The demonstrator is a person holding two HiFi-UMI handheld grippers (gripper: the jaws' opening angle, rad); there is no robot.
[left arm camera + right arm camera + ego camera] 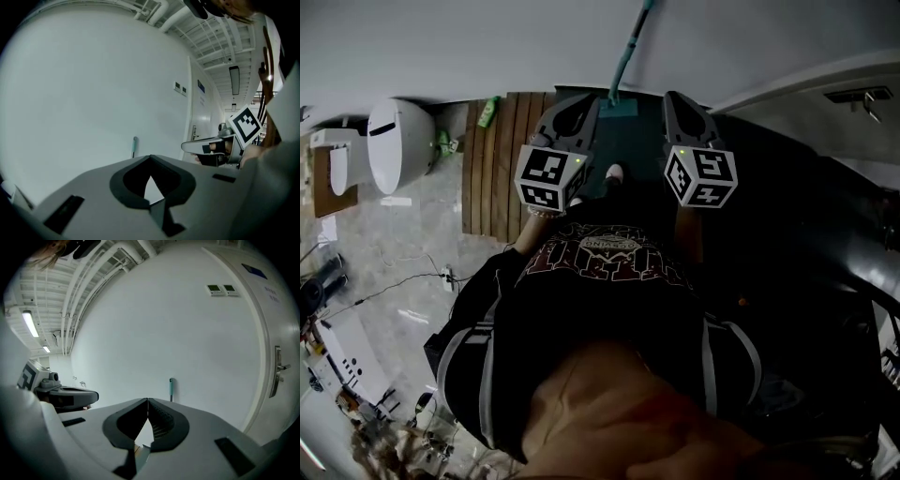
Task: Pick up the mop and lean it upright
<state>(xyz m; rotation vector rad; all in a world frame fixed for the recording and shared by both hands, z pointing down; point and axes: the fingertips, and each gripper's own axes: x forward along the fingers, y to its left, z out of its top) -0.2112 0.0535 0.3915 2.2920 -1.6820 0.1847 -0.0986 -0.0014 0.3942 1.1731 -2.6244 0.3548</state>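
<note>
Head view: mop (630, 52), slim teal handle, leans upright against smooth white wall (487, 37), beyond slatted wooden mat (502, 159). Left gripper (584, 105) and right gripper (677, 101) both closed, empty, short of it.

The head view looks steeply down past the person's chest (602, 255) to the floor (403, 234), with the white wall (469, 47) along its top edge. The camera on the left gripper (150, 158) sits close behind its jaws, facing that wall almost level. The one on the right gripper (147, 401) does likewise alongside. Each catches the other gripper at its side, and all three share the mop handle (628, 58) at the wall.
</note>
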